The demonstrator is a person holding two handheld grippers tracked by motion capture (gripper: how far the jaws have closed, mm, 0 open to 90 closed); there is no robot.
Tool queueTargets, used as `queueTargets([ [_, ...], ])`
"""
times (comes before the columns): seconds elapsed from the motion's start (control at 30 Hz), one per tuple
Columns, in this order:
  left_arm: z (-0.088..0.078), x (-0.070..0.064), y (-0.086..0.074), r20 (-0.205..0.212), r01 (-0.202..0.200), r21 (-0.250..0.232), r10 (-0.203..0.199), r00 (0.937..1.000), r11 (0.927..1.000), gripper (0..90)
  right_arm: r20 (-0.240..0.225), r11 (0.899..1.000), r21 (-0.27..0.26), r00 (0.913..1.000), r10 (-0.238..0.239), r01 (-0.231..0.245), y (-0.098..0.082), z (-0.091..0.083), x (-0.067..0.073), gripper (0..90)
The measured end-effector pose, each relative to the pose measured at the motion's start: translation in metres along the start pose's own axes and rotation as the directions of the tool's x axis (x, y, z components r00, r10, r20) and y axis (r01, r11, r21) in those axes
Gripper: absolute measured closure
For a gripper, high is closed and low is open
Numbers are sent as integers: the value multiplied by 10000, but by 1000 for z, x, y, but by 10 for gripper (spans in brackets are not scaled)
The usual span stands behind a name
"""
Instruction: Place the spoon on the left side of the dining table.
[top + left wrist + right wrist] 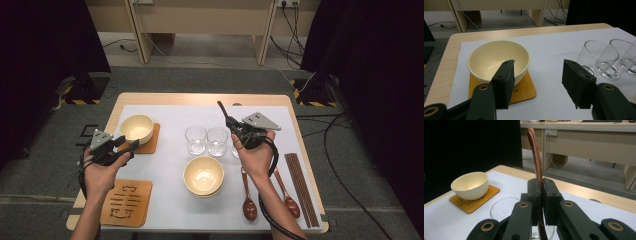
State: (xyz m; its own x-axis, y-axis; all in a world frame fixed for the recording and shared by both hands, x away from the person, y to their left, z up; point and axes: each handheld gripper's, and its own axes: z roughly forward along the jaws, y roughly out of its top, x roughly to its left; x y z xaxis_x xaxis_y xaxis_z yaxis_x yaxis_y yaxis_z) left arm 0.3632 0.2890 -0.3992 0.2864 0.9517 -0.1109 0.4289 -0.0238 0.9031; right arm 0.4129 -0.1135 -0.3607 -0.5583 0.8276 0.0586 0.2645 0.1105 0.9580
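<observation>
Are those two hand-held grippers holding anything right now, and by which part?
The right hand-held gripper is shut on a wooden spoon, pinching its handle partway along, the handle sticking up. The left hand-held gripper is open and holds nothing.

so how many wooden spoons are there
3: one spoon and another on the table beside the chopsticks, a third clamped in the right gripper; the hand may hide more.

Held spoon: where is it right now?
The spoon is clamped upright in the right tongs, above the glasses at mid-table in the high view, right of the bowl on the coaster.
</observation>
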Motion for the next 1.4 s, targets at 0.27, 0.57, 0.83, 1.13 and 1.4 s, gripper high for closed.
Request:
queueTargets([
  [0.27,2,-3,0,202,19,-3,-19,9998,10000,430,-6,9998,-164,10000,-96,96,4,2,2,856],
  [0.57,5,-10,5,433,-200,-23,201,9989,9998,430,-117,9997,-230,9998,-133,130,8,6,7,856],
  [0.83,10,-19,15,964,40,-521,10,9953,9986,433,-136,9994,-289,9998,-169,165,10,8,9,855],
  [1.13,16,-33,30,1266,-189,-778,287,9915,9968,433,-195,9990,-340,9993,-311,304,13,12,12,855],
  [1.4,32,-53,52,1894,-330,-962,508,9806,9948,435,-250,9990,-333,9993,-295,286,14,15,15,856],
])
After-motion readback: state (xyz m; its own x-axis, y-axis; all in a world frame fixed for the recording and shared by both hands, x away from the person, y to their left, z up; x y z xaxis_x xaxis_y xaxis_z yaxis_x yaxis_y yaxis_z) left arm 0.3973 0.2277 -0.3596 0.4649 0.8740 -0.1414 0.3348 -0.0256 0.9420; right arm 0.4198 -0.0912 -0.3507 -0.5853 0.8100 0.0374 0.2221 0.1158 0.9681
